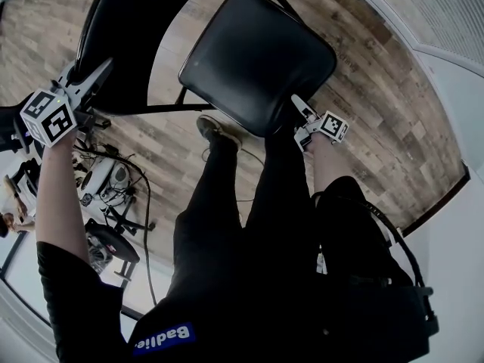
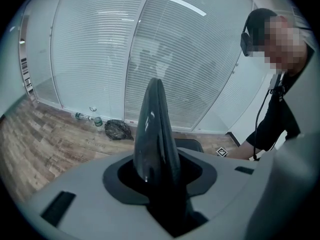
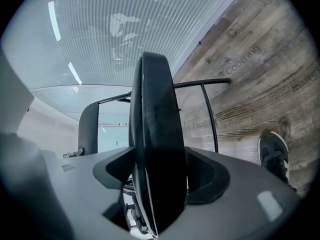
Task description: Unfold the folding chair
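Observation:
In the head view the black folding chair stands in front of the person's legs, its padded seat (image 1: 257, 51) tilted and its curved backrest (image 1: 128, 29) at the upper left. My left gripper (image 1: 100, 72) is shut on the backrest's edge, which fills the gap between the jaws as a dark upright blade (image 2: 156, 134) in the left gripper view. At the seat's near right edge my right gripper (image 1: 298, 103) is closed over the pad. The seat's thick rim (image 3: 155, 149) stands wedged between those jaws in the right gripper view.
A wood-plank floor (image 1: 378, 104) lies under the chair, with glass walls and blinds (image 2: 150, 49) behind. Cables and equipment (image 1: 106, 187) lie at the person's left. Bottles (image 2: 82, 116) and a dark bag (image 2: 118, 129) sit by the wall. One shoe (image 3: 274, 154) is near the chair's metal frame (image 3: 202, 84).

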### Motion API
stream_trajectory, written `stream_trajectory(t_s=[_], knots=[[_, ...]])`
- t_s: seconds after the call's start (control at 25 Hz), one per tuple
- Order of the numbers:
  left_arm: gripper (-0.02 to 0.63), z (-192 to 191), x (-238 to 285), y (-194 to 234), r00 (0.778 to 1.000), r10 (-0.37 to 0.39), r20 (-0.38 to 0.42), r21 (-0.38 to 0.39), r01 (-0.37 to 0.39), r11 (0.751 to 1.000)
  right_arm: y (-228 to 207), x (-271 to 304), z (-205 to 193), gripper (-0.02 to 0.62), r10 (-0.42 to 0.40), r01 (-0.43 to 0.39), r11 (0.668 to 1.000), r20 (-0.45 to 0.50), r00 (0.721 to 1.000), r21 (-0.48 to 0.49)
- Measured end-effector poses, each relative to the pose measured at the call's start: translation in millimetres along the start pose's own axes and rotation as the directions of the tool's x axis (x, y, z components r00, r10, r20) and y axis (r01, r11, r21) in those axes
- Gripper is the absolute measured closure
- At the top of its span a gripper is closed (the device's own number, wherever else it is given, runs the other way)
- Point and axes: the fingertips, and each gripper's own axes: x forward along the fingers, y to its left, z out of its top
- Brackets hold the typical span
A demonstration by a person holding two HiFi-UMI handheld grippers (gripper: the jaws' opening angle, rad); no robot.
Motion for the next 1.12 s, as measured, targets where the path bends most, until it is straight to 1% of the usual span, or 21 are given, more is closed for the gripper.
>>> stream_trajectory(t_s=[0.08, 0.12, 0.16, 0.2, 0.28, 0.32, 0.52, 0.64, 0.76, 0.88, 1.0, 1.12], knots=[[0.468, 1.2, 0.2, 3.8, 1.0, 0.01, 0.017, 0.001, -0.01, 1.0, 5.1, 1.1, 3.4, 0.314, 0.012, -0.012, 0.999, 0.018, 1.0, -0.031], [0.458, 1.5, -0.3, 6.4, 1.0, 0.024, 0.018, -0.003, -0.024, 1.0, 6.3, 0.3, 4.8, 0.285, -0.005, 0.006, 0.999, 0.025, 1.0, -0.052], [0.437, 1.1, -1.1, 9.0, 0.999, 0.043, 0.015, -0.005, -0.043, 0.999, 5.9, -2.7, 5.3, 0.26, -0.042, 0.044, 0.996, 0.029, 0.999, -0.073], [0.403, 0.2, -2.1, 11.2, 0.998, 0.067, 0.008, -0.004, -0.067, 0.998, 4.9, -7.3, 5.3, 0.253, -0.085, 0.087, 0.992, 0.031, 0.996, -0.093], [0.359, -0.8, -3.6, 13.7, 0.994, 0.106, -0.008, 0.006, -0.106, 0.994, 5.3, -17.0, 5.5, 0.253, -0.154, 0.156, 0.981, 0.029, 0.988, -0.119], [0.352, -1.2, -3.9, 13.9, 0.993, 0.116, -0.017, 0.008, -0.116, 0.993, 8.1, -21.2, 5.9, 0.255, -0.173, 0.175, 0.977, 0.028, 0.985, -0.121], [0.351, -5.3, -7.3, 11.9, 0.989, 0.126, -0.077, 0.021, -0.125, 0.992, 34.0, -40.8, 12.6, 0.255, -0.217, 0.22, 0.967, 0.037, 0.975, -0.131], [0.351, -1.9, -17.2, 12.2, 0.987, 0.139, -0.074, 0.01, -0.139, 0.99, 50.5, -56.2, 16.3, 0.255, -0.232, 0.238, 0.963, 0.058, 0.971, -0.129], [0.351, 2.1, -32.2, 9.9, 0.986, 0.15, -0.069, 0.011, -0.149, 0.989, 74.6, -72.4, 8.0, 0.255, -0.243, 0.249, 0.959, 0.056, 0.968, -0.138], [0.351, 10.3, -48.8, 4.7, 0.987, 0.153, -0.047, -0.009, -0.154, 0.988, 103.3, -90.1, 0.0, 0.255, -0.249, 0.253, 0.954, 0.046, 0.967, -0.162], [0.351, 24.4, -65.0, -3.4, 0.988, 0.156, 0.005, -0.056, -0.155, 0.986, 132.8, -108.9, -2.4, 0.255, -0.25, 0.255, 0.95, 0.053, 0.967, -0.18], [0.351, 42.2, -73.1, -13.9, 0.988, 0.147, 0.052, -0.081, -0.143, 0.986, 162.3, -122.3, 3.9, 0.255, -0.248, 0.255, 0.945, 0.059, 0.967, -0.206]])
